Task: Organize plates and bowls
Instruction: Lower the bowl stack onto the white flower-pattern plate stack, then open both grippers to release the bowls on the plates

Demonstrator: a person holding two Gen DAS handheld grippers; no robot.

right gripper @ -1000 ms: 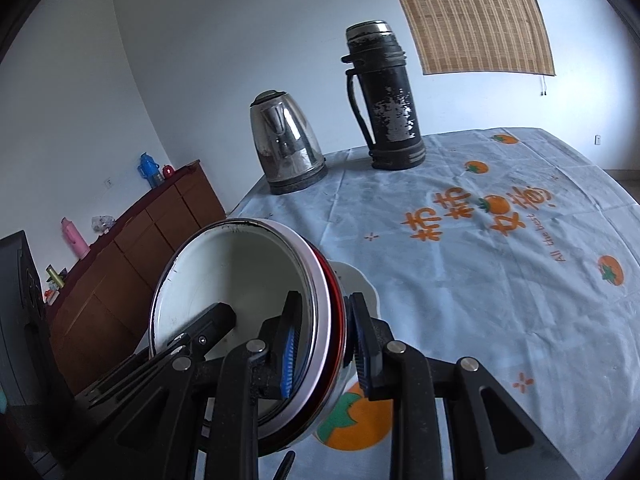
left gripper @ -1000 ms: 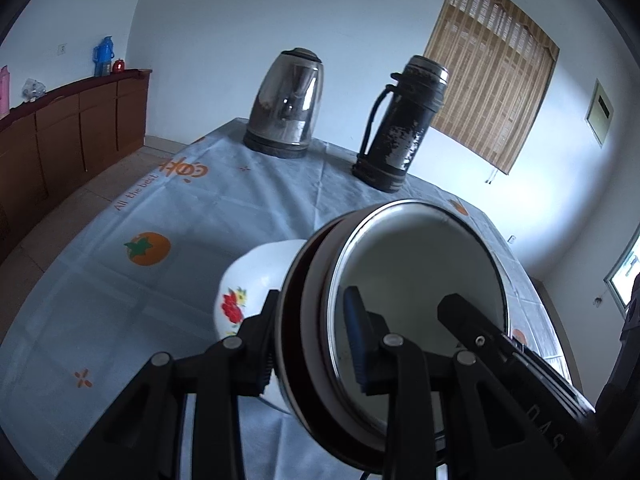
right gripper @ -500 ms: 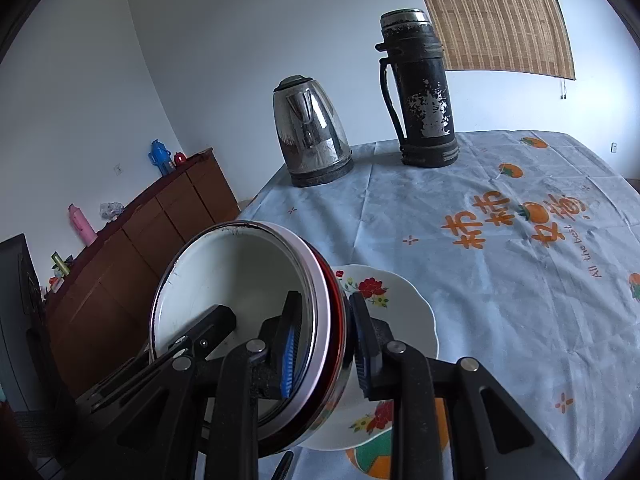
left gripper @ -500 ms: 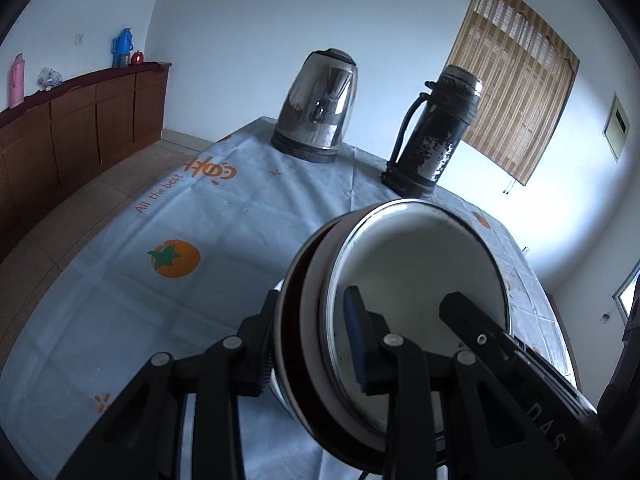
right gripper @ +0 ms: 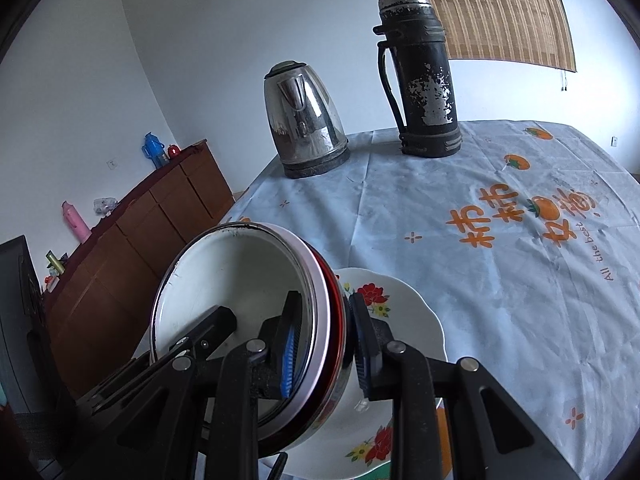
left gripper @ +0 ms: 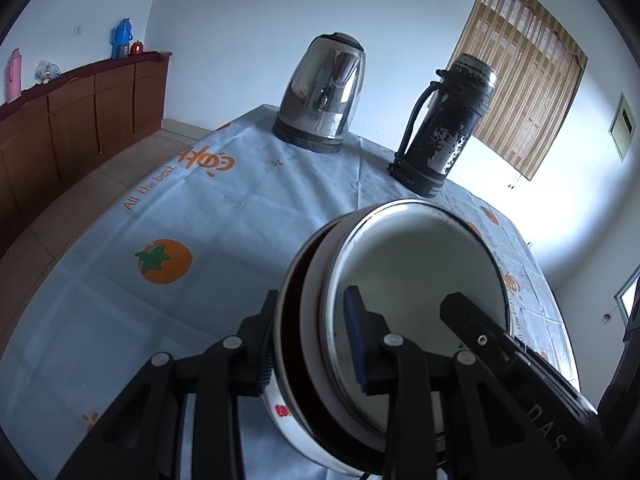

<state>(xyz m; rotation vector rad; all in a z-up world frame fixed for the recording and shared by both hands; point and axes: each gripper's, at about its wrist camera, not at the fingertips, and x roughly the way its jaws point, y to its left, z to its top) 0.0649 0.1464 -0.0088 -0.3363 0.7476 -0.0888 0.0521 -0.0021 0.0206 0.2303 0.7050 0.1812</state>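
Bowls (left gripper: pixel 416 280) nested one inside another hang between the two grippers, held by opposite sides of the rim and tilted so the white inside faces each camera. The left gripper (left gripper: pixel 310 344) has its jaws clamped over the stacked rims, one blue pad inside the innermost bowl and the other finger against the dark red outer wall. The right gripper (right gripper: pixel 326 332) is gripping the same stack (right gripper: pixel 240 300) from the other side, one pad inside and one outside the rims. From the inside out, the stack shows a white metal-edged bowl, a pale one, and a dark red one.

Directly below the stack lies a white plate (right gripper: pixel 404 312) with a scalloped rim and red flower prints, flat on the tabletop (right gripper: pixel 500 280); in the left view only a sliver of its flowered edge (left gripper: pixel 280 410) shows beneath the bowls. Whether the stack touches the plate I cannot tell.

The tabletop is covered with a light blue cloth printed with orange fruit and lettering. At its far end stand a steel kettle (right gripper: pixel 304 120) and a tall worn black flask (right gripper: pixel 420 72), near each other. A brown sideboard (right gripper: pixel 132 248) runs along the wall.
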